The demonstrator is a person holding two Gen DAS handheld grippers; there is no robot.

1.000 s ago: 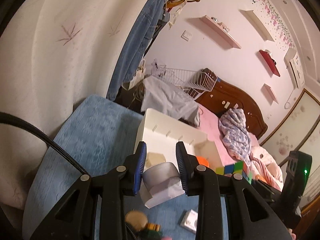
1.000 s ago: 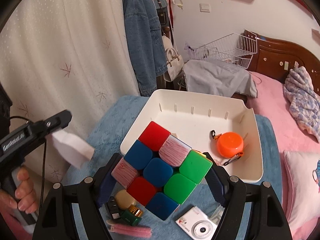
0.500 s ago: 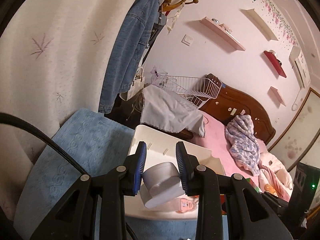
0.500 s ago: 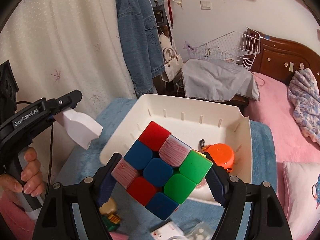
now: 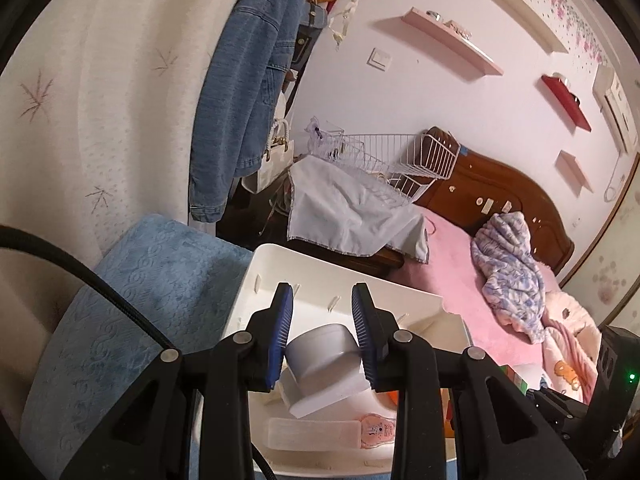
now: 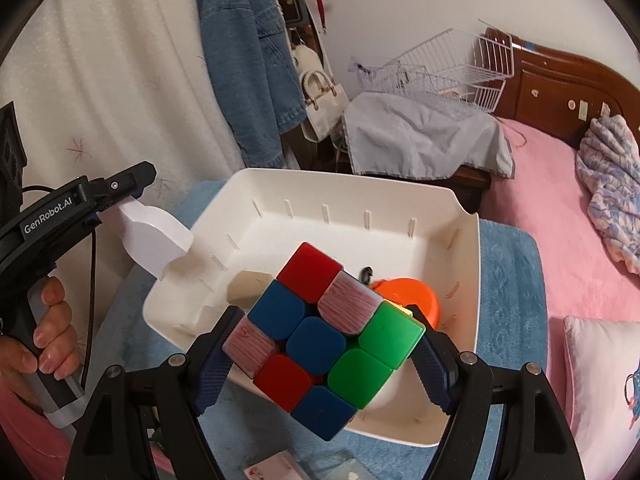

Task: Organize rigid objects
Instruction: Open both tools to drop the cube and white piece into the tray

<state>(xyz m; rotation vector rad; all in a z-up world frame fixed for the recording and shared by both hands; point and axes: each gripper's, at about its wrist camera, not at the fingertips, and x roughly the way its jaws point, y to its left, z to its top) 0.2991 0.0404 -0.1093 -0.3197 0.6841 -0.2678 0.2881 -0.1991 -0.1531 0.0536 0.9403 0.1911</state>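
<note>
My left gripper (image 5: 322,336) is shut on a white rounded block (image 5: 324,364) and holds it above the near left part of the white bin (image 5: 256,264). From the right wrist view the block (image 6: 154,236) hangs over the bin's left rim (image 6: 208,204). My right gripper (image 6: 320,364) is shut on a multicoloured puzzle cube (image 6: 324,340), held above the bin's front part. An orange round object (image 6: 416,296) and a beige block (image 6: 250,286) lie in the bin.
The bin sits on a blue towel (image 5: 132,292). A clear bottle with a pink label (image 5: 320,434) lies in the bin. Small items (image 6: 280,468) lie on the towel in front. A bed (image 6: 560,240), a wire basket (image 6: 448,68) and a hanging denim jacket (image 6: 248,56) stand behind.
Both grippers have moved forward toward the bin with their loads. The white block now hangs over the bin's left rim and the cube over its front part.
</note>
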